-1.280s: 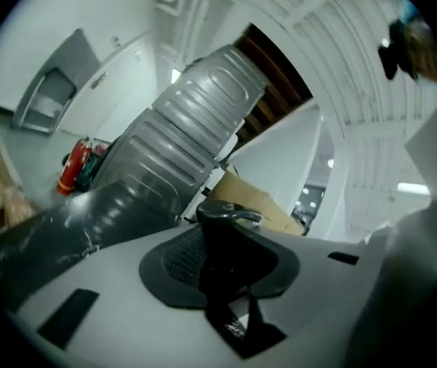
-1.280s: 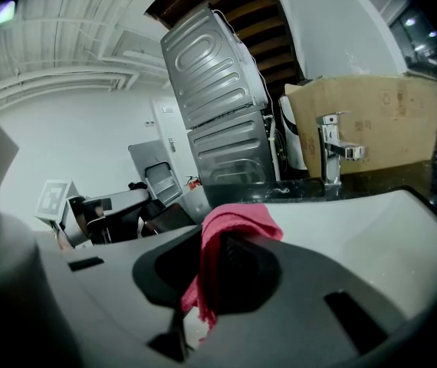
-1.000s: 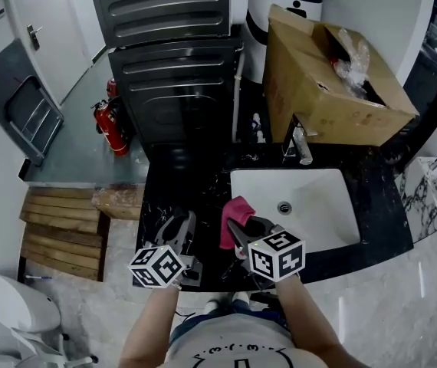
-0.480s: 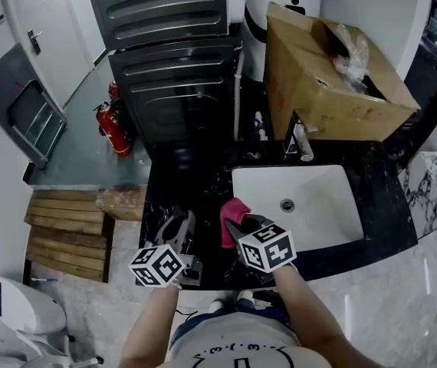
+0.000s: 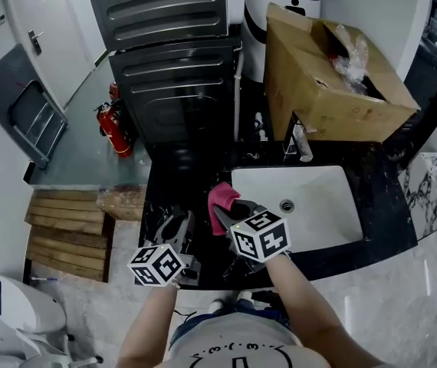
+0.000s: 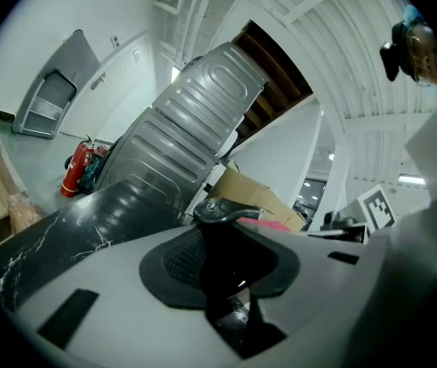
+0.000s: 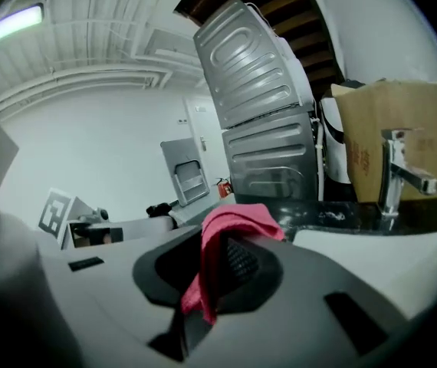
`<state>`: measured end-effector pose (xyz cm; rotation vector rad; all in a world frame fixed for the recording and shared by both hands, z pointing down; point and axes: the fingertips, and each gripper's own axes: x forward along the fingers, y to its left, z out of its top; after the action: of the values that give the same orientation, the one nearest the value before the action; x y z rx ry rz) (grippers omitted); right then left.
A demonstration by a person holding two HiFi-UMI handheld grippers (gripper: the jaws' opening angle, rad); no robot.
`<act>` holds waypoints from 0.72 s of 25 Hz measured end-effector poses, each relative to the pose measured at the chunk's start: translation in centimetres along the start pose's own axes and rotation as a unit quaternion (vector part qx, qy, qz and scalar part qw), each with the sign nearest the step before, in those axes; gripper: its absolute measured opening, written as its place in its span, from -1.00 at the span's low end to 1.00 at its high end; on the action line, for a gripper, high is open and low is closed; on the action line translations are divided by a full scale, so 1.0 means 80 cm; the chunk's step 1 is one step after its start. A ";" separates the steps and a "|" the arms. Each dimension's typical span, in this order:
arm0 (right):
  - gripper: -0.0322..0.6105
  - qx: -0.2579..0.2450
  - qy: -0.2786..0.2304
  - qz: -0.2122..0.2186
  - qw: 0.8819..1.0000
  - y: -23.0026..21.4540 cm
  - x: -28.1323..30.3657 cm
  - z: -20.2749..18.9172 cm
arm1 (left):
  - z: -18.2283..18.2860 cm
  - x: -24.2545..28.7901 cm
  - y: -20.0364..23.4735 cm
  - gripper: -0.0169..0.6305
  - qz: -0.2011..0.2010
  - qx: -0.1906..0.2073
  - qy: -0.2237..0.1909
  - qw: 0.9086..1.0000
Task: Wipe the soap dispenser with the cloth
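So far, only the preparation is seen as done: the soap dispenser (image 6: 220, 240) is clamped between the jaws of the left gripper (image 5: 177, 228) over the black countertop (image 5: 203, 176), left of the sink (image 5: 322, 205), and the pink cloth (image 5: 220, 196) is pinched firmly by the right gripper (image 5: 229, 210). The cloth is held near the dispenser, but contact between them cannot be confirmed. The wiping itself is judged as remaining to be done.

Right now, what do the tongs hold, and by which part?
Left tongs: soap dispenser, by its body below the pump. Right tongs: pink cloth, pinched at a fold.
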<state>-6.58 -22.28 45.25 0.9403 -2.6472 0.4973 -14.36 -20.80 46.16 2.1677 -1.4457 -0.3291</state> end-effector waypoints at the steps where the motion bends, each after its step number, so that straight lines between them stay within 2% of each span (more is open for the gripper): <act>1: -0.75 -0.009 0.001 0.001 1.000 0.003 0.007 0.005 | 0.000 0.000 -0.001 -0.63 0.000 0.002 0.001 1.000; 3: -0.75 -0.015 0.002 0.003 1.000 0.005 0.020 0.009 | 0.000 0.000 -0.001 -0.63 0.002 0.005 0.002 1.000; 6: -0.75 0.004 0.007 0.000 1.000 -0.008 0.025 0.003 | 0.000 -0.001 0.000 -0.63 0.002 0.005 0.001 1.000; 10: -0.75 0.024 0.041 -0.042 0.998 -0.041 0.020 -0.028 | -0.001 0.003 -0.007 -0.63 -0.003 0.025 0.003 1.000; 15: -0.75 0.034 0.079 -0.080 0.993 -0.063 0.002 -0.055 | -0.004 0.017 -0.028 -0.63 -0.008 0.107 0.030 0.994; 18: -0.75 0.080 0.044 -0.103 0.990 -0.081 -0.026 -0.049 | -0.007 0.030 -0.039 -0.64 -0.004 0.172 0.052 0.984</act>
<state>-0.26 -24.22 49.43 1.1951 -2.4241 0.6902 -10.64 -21.85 45.15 2.4185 -1.5233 0.0373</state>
